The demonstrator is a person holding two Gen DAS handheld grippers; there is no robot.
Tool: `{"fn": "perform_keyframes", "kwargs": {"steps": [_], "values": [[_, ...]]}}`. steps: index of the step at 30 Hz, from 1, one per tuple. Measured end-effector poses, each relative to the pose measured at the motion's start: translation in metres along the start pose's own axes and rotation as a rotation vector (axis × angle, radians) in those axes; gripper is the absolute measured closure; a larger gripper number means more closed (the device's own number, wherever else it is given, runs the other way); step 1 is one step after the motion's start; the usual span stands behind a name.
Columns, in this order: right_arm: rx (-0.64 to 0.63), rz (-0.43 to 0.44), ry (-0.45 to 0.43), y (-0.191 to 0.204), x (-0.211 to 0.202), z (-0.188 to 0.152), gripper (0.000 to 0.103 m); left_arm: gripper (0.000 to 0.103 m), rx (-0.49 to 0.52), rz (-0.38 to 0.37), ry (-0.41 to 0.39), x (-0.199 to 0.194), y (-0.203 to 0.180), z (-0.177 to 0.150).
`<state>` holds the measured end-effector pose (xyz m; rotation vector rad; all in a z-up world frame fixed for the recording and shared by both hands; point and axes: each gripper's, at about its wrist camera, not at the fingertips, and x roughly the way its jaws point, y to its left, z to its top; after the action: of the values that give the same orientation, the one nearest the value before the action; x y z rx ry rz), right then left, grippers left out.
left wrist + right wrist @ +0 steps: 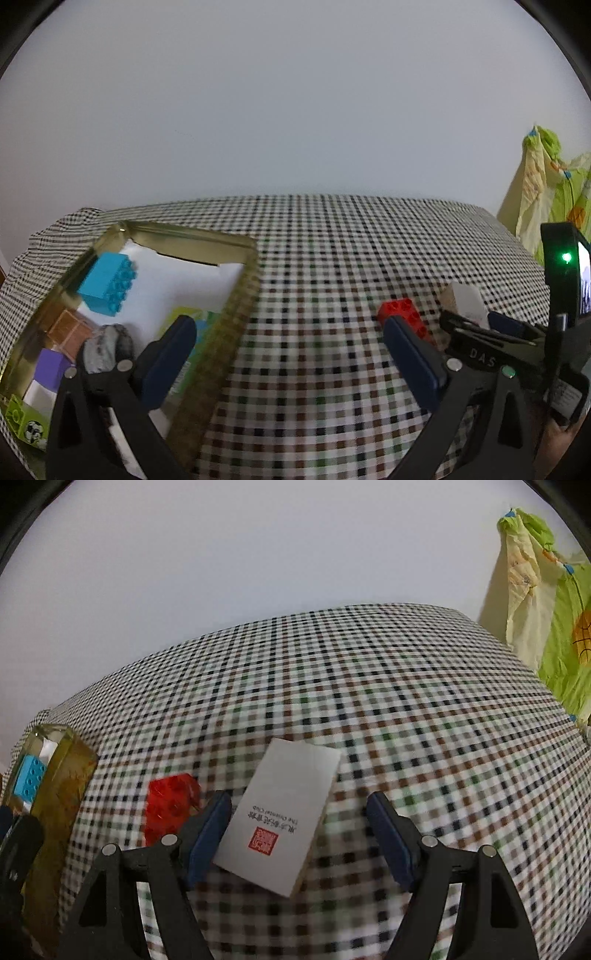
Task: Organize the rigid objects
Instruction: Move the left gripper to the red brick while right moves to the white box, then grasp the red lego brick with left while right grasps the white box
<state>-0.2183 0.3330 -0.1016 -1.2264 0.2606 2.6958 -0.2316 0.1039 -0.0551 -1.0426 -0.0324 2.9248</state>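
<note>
Flat white rectangular card box [282, 818] lies lower centre, long axis slanting toward upper right, between the wide-apart right gripper [299, 834] fingers, untouched; left gripper [291, 358] gapes wide, empty.

wall [295, 110]: plain white | checked tablecloth [369, 701] (wrinkled far-left) | green-yellow fabric [546, 609]: far right

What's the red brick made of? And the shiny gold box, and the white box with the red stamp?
The red brick looks like glossy hard plastic: round studs on top, bright highlights. The gold box seems to be thin metal, a tin: mirror-like inner walls and a rolled rim. The white box is probably matte cardboard or paper: flat, dull faces with printed text, a red stamp.
</note>
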Motion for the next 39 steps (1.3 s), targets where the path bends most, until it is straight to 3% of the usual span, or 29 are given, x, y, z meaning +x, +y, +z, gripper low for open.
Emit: {"fn": "perform_keyframes", "kwargs": {"steps": [3, 5, 15, 28, 31, 33, 37, 38, 39], "values": [[-0.01, -0.013, 0.003, -0.009, -0.006, -0.004, 0.052, 0.0, 0.031, -0.002, 0.011, 0.004, -0.014, -0.001], [-0.023, -0.011, 0.002, -0.015, -0.006, -0.004, 0.059, 0.0, 0.052, 0.005, 0.017, 0.009, -0.023, -0.002], [0.026, 0.056, -0.01, -0.031, -0.015, -0.002, 0.059, 0.0, 0.103, -0.04, 0.129, 0.043, -0.052, -0.005], [0.106, 0.069, -0.028, -0.051, -0.028, -0.009, 0.059, 0.0, 0.112, -0.081, 0.144, 0.052, -0.073, 0.005], [0.11, 0.071, -0.028, -0.054, -0.026, -0.006, 0.059, 0.002, 0.135, -0.069, 0.187, 0.064, -0.079, 0.005], [0.106, 0.065, -0.027, -0.054, -0.025, -0.006, 0.059, 0.009, 0.125, -0.085, 0.206, 0.07, -0.077, 0.006], [0.095, 0.069, -0.031, -0.051, -0.026, -0.005, 0.059, 0.047, 0.143, -0.12, 0.226, 0.077, -0.078, 0.007], [0.095, 0.071, -0.035, -0.052, -0.026, -0.005, 0.059, 0.063, 0.152, -0.127, 0.218, 0.075, -0.079, 0.005], [0.097, 0.074, -0.041, -0.052, -0.028, -0.006, 0.059, 0.07, 0.157, -0.136, 0.213, 0.075, -0.08, 0.004]]}}
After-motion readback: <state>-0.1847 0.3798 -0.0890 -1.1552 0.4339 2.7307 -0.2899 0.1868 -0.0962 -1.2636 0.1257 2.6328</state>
